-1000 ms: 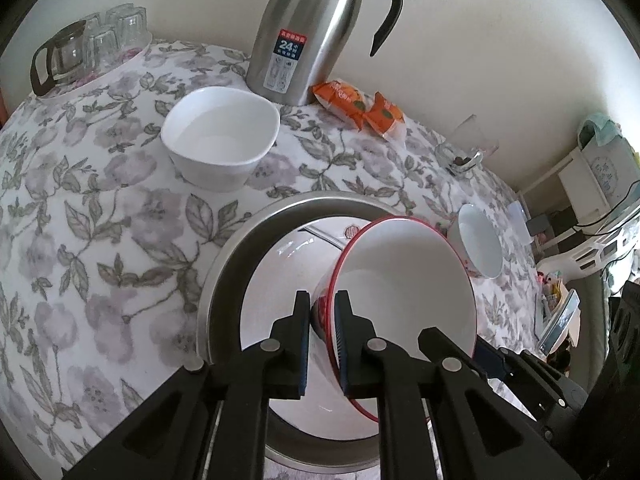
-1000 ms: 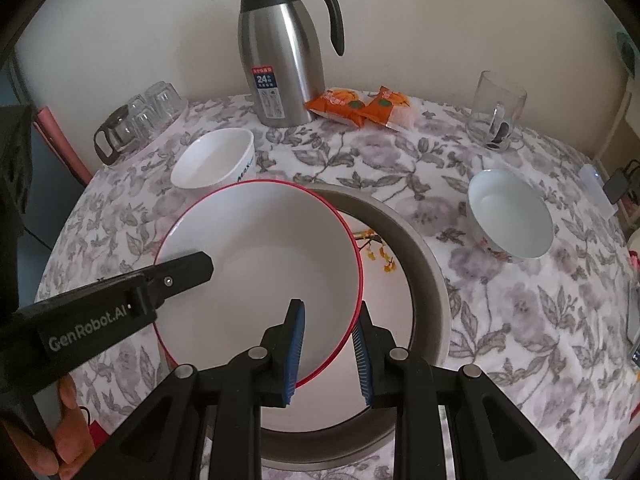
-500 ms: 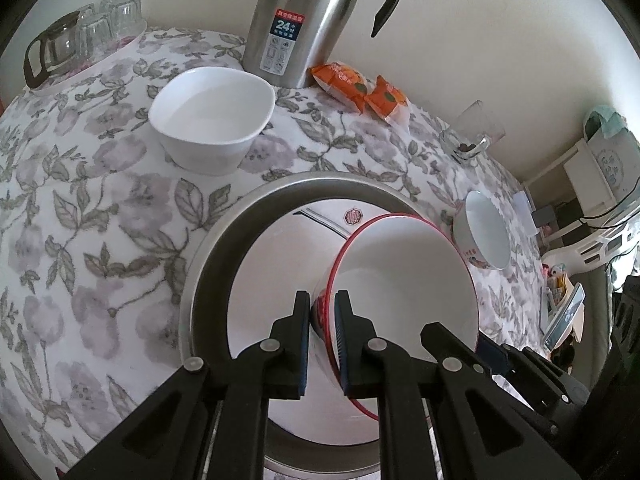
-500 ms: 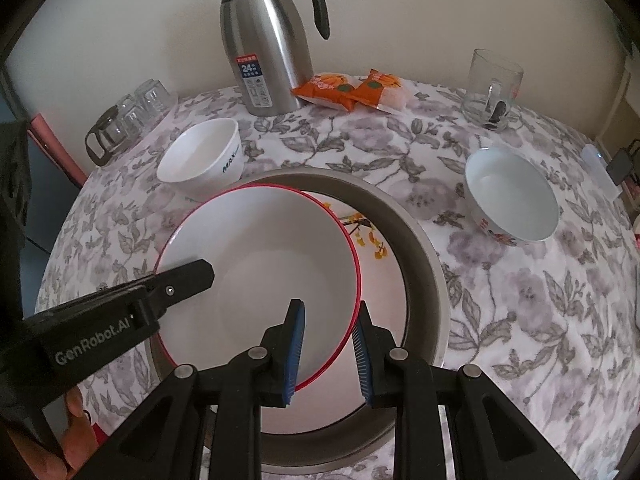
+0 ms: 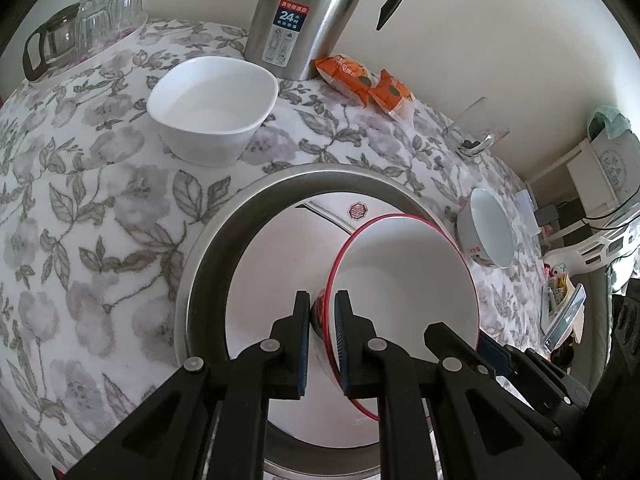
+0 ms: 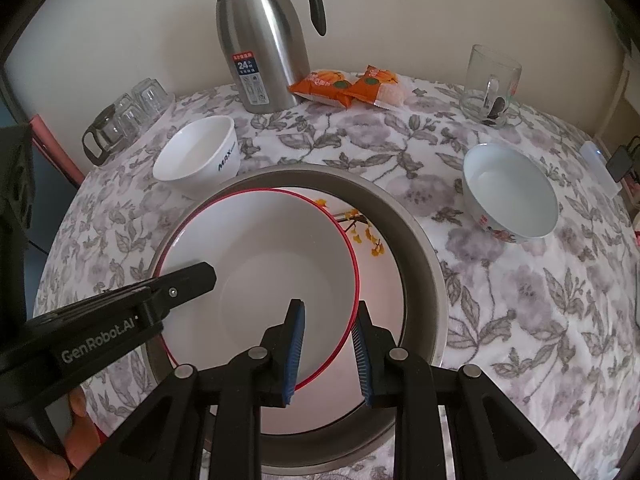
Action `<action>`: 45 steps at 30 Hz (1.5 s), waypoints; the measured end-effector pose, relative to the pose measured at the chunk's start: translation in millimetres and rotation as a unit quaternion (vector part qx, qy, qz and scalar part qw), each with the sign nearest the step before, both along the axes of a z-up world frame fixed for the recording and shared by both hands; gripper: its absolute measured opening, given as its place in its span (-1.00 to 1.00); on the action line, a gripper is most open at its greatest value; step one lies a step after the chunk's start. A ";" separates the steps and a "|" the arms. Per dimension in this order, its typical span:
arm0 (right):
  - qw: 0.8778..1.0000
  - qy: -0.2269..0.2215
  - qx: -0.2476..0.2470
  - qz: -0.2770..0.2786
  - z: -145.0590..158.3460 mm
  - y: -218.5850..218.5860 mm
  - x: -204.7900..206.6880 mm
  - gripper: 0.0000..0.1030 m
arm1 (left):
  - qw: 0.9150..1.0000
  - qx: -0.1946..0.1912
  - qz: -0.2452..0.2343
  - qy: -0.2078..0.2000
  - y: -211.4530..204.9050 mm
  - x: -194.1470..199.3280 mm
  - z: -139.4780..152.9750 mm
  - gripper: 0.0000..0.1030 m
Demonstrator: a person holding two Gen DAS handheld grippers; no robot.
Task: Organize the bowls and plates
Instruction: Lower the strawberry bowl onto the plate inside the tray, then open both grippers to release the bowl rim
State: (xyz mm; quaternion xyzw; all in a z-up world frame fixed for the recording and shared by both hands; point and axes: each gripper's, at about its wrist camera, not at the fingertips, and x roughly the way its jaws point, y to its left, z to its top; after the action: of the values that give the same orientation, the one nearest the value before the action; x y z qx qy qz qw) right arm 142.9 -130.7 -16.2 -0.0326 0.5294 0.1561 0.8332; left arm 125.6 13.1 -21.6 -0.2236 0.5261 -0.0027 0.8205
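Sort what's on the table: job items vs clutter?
Job: red-rimmed bowl gripped by both grippers, left gripper, right gripper, metal-rimmed plate, square white bowl, round white bowl.
Clutter: thermos, snack packets, glass mug, glassware.

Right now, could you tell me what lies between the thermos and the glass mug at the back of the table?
Two orange snack packets lie between the thermos and the mug, clearest in the right wrist view.

Three bowls (image 6: 260, 280), one plate (image 6: 384, 304), one basin (image 6: 420, 248), one flask (image 6: 260, 60), two snack packets (image 6: 348, 88).
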 end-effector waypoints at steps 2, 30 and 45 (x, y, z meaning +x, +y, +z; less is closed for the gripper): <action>1.000 -0.001 0.000 0.000 0.2 0.2 0.0 -0.50 | 1.000 -0.001 0.000 0.000 0.4 0.3 -0.6 -0.76; 1.000 -0.002 0.004 0.003 2.7 -0.5 0.1 -0.50 | 1.000 -0.021 0.011 0.012 6.8 0.3 -3.6 -0.76; 0.999 -0.043 0.021 0.001 37.5 -9.0 -5.8 -0.50 | 0.999 -0.025 0.018 -0.016 13.1 -9.8 21.6 -0.54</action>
State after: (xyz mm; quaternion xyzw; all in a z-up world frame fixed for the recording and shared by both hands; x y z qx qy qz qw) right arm 137.1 -139.7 21.3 -0.0225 0.4898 0.1658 0.8556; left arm 115.8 26.2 0.0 -0.2537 0.5086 -0.0050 0.8228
